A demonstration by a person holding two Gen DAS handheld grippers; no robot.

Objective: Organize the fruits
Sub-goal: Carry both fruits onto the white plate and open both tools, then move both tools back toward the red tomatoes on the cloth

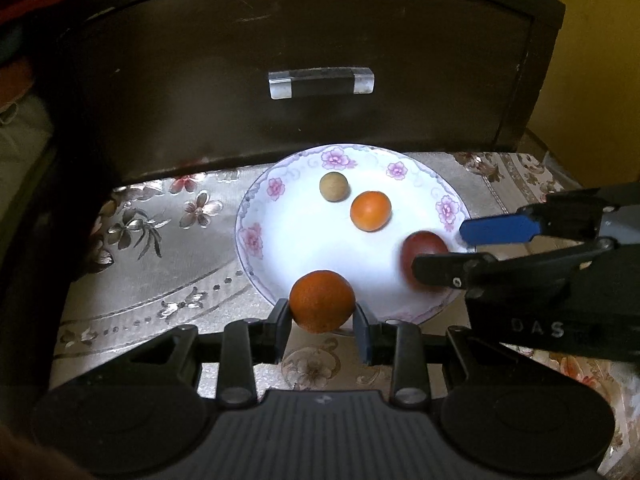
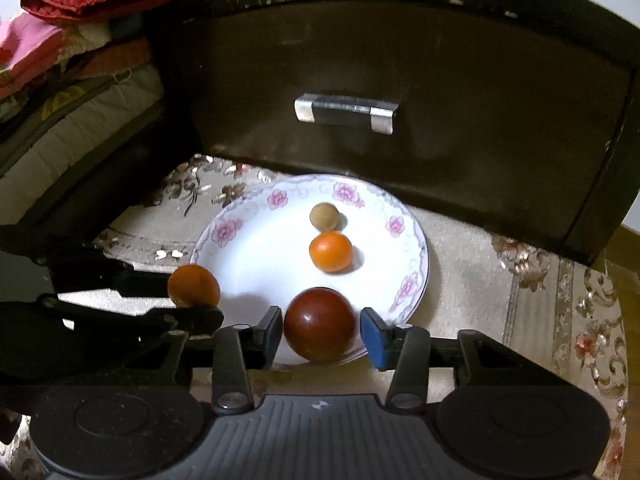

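Note:
A white plate with pink flowers lies on the patterned cloth. On it rest a small tan fruit and a small orange. My left gripper is shut on a larger orange at the plate's near rim. My right gripper has its jaws around a dark red fruit on the plate's edge, with a gap on the right side, so it is open.
A dark wooden drawer front with a metal handle stands right behind the plate. Folded fabrics are piled at the left. Patterned cloth surrounds the plate.

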